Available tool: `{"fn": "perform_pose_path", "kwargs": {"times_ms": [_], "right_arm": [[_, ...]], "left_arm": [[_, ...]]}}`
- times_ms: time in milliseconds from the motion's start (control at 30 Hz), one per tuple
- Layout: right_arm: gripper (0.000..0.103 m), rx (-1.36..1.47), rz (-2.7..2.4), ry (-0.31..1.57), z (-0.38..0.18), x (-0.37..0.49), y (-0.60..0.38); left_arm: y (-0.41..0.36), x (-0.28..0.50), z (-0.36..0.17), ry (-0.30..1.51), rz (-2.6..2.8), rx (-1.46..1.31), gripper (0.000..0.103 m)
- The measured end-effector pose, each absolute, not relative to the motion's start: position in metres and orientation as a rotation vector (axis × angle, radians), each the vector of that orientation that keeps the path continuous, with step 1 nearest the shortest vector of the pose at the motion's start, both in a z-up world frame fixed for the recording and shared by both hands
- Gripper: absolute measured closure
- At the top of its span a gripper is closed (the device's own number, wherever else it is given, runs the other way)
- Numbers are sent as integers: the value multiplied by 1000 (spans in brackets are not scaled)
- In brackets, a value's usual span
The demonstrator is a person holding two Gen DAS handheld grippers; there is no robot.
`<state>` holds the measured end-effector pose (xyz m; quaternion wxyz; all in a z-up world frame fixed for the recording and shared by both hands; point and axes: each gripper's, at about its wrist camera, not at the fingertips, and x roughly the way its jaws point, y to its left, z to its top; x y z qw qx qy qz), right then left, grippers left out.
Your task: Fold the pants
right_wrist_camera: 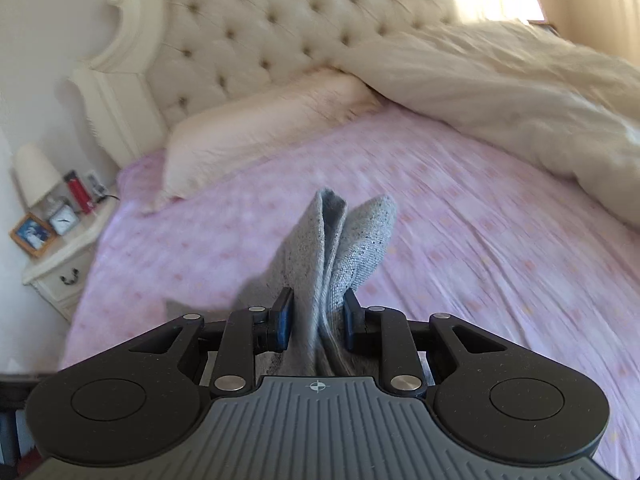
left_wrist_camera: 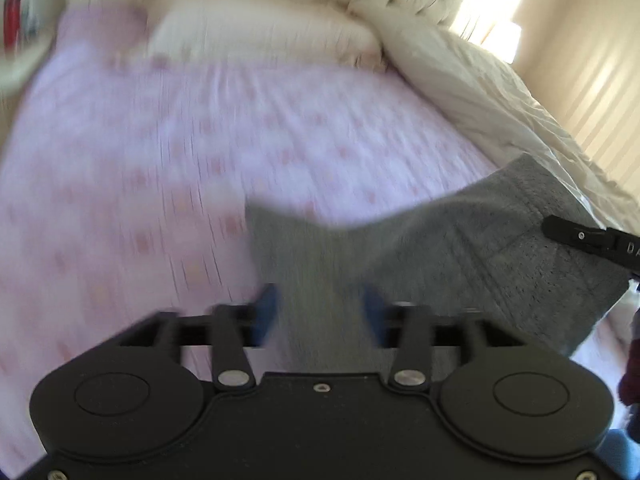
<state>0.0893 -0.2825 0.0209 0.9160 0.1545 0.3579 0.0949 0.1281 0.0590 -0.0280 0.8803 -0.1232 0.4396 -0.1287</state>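
Here both grippers' jaws clamp the grey pants [right_wrist_camera: 340,248] above the pink bedsheet [right_wrist_camera: 460,240].

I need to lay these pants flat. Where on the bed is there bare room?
The pink sheet lies bare from the pillow across to the bunched cream duvet, ahead of both grippers. Crowded: the duvet side and the nightstand with its lamp, clock and photo frame.

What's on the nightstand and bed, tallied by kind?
Pants: 1, grey, held between both grippers' fingers
Pillow: 1, cream
Duvet: 1, cream, bunched at right
Lamp: 1
Clock: 1
Picture frame: 1
Red bottle: 1
Total: 7. Other small nightstand items are too small to identify.
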Motion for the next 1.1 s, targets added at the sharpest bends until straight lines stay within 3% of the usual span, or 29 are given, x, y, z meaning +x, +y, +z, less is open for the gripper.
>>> {"fn": "perform_pose_path", "kwargs": {"times_ms": [233,500,567,600,700,867,1100], "right_arm": [[79,456,101,777,-33,60,-321],[79,493,81,802,-63,59,-334],[78,516,78,806,-66,60,-337],[78,522,78,805,-66,59,-338],[79,494,84,786,-56,54,-332],[79,465,136,727,-24,50,-316],[80,497,261,651,13,96,-280]], "left_arm": [[44,98,-79,1022,-264,-332,42],[28,127,-88,1020,-253,-418,15],[23,132,-89,1020,-232,-426,15],[21,133,-88,1009,-233,-428,39],[18,131,-83,998,-245,-414,75],[19,115,-48,886,-237,-302,92],[67,136,4,764,-217,-281,103]]}}
